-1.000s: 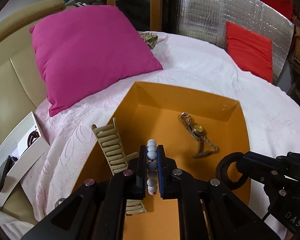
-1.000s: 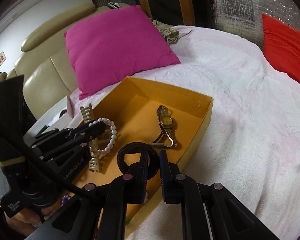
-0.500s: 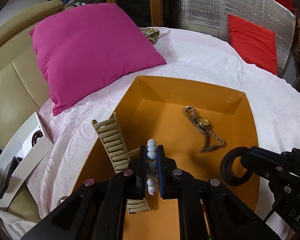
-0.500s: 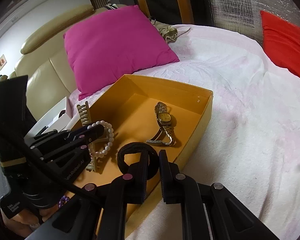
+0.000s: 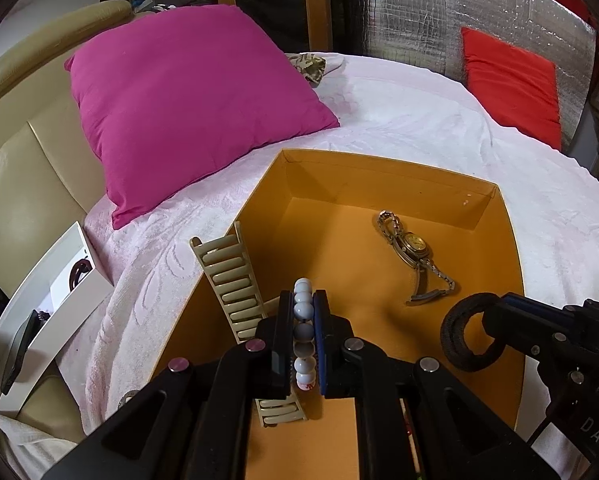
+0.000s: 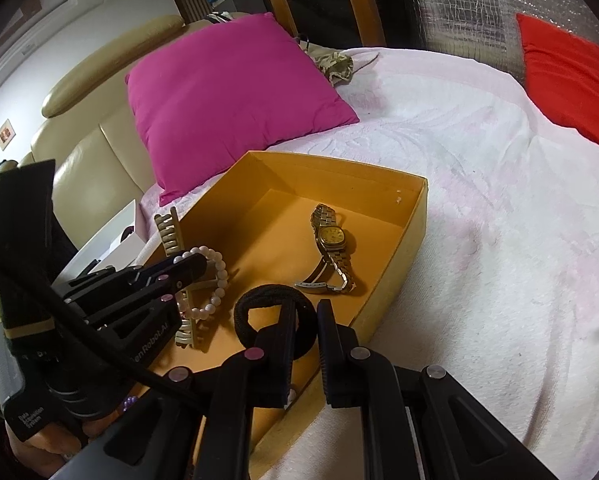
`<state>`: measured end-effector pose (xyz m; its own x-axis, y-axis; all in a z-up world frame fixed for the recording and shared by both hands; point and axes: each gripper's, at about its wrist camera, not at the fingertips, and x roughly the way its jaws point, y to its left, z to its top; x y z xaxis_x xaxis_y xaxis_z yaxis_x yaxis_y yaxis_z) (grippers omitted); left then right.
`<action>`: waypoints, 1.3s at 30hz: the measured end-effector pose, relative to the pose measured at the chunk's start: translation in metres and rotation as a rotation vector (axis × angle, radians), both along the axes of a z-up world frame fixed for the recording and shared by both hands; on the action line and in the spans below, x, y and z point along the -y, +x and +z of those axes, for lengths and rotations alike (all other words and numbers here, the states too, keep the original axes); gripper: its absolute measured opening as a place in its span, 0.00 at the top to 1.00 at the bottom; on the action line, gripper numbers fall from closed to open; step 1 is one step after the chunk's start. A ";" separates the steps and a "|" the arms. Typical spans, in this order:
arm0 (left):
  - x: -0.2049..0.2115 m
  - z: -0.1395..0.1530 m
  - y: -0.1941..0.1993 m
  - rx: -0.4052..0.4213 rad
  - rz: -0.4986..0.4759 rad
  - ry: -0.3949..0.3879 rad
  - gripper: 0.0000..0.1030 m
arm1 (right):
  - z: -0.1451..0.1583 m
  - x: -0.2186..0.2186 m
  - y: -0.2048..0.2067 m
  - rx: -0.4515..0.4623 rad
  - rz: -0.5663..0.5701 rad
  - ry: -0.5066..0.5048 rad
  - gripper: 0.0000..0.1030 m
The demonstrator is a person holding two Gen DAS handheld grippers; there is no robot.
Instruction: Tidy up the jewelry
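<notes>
Left hand-held gripper (image 5: 303, 336) clamps bracelet (image 5: 303, 312); right hand-held gripper (image 6: 304, 344) pinches hair tie (image 6: 275, 320). Lower each into box (image 5: 379, 168), 6 o'clock of watch (image 5: 413, 246), then release.

I see a magenta pillow (image 5: 187, 96) lying on the pale pink bedspread (image 5: 419, 120), leaning toward a cream leather headboard (image 5: 23, 184). A red cushion (image 5: 515, 84) rests against silver quilted foil (image 5: 419, 16); a wooden cabinet (image 5: 275, 4) stands behind.
</notes>
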<state>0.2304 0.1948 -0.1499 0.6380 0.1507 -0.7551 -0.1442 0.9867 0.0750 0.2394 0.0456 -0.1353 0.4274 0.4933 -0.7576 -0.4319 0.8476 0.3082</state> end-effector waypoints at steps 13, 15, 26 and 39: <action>0.009 0.011 -0.008 0.055 0.010 0.049 0.33 | 0.000 0.011 -0.002 -0.038 -0.028 0.108 0.78; 0.012 0.016 -0.012 0.075 0.006 0.060 0.32 | 0.003 0.016 -0.006 -0.031 -0.038 0.122 0.78; 0.053 0.056 -0.084 0.181 0.028 0.209 0.16 | 0.049 0.057 -0.073 0.072 -0.045 0.053 0.48; 0.045 0.119 -0.212 0.251 0.097 0.291 0.11 | 0.108 0.087 -0.174 0.167 -0.026 0.122 0.48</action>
